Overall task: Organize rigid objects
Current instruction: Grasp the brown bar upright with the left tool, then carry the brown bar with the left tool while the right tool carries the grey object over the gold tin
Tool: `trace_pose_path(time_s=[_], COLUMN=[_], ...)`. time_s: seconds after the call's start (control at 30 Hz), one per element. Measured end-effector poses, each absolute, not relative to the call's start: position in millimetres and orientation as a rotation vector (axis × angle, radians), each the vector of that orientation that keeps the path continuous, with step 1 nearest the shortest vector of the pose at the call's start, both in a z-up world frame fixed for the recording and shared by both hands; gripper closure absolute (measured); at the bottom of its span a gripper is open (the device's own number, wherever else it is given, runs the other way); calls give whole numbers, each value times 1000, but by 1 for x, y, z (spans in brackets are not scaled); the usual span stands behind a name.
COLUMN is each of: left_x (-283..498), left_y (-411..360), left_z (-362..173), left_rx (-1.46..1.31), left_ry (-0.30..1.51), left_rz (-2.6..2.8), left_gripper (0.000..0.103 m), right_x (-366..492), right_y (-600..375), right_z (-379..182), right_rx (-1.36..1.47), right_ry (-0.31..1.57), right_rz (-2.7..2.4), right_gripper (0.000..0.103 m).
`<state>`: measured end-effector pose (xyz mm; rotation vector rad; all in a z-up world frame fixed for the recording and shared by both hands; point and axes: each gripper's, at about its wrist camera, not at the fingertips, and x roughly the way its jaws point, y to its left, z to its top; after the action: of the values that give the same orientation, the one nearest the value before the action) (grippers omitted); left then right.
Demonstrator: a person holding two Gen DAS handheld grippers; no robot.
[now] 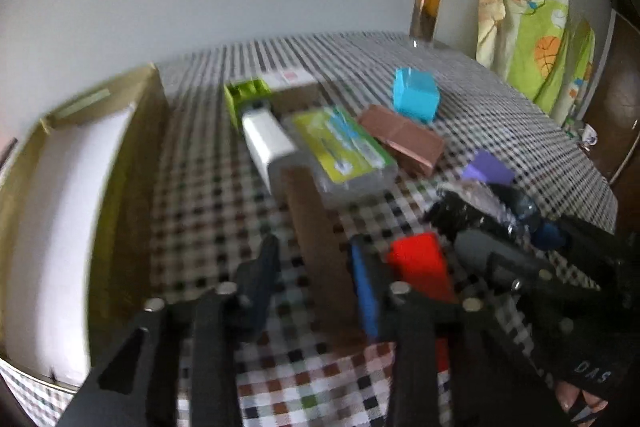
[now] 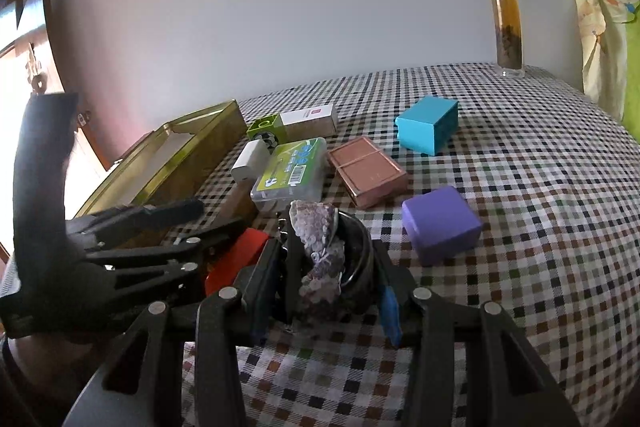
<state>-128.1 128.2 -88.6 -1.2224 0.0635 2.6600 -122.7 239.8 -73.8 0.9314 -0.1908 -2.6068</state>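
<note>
My left gripper is open, its fingers astride a long brown wooden block on the checked cloth; a red block lies just right of it. My right gripper is shut on a dark round holder with a purple crystal rock. It shows in the left wrist view too. Ahead lie a white box, a green-labelled clear case, a copper box, a blue box and a purple box.
An open gold tin stands at the left. A green brick and a white carton lie behind the case. A glass tea bottle stands at the back. A green patterned cloth hangs at right.
</note>
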Motion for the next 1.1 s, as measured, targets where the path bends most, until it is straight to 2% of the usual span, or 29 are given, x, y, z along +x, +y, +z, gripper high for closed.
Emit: trace_pose_path(time_s=[0.1, 0.2, 0.5, 0.73, 1.1], left_x=[-125, -124, -114, -109, -92], left_y=[128, 121, 117, 108, 110], left_z=[-88, -88, -78, -73, -61], left_rx=[-1208, -1203, -1076, -1011, -840], left_ry=[64, 9, -3, -61, -9], left_rz=[2653, 2654, 2695, 2723, 2807], left_gripper=[83, 89, 89, 89, 89], right_x=[-122, -120, -111, -106, -97], right_y=[239, 237, 228, 230, 233], right_z=[-74, -73, -69, -66, -62], right_rx=[929, 922, 856, 797, 690], right_ry=[-182, -160, -62, -55, -81], right_rz=[-2610, -2626, -2695, -2713, -2734], right_gripper=[56, 56, 56, 56, 56])
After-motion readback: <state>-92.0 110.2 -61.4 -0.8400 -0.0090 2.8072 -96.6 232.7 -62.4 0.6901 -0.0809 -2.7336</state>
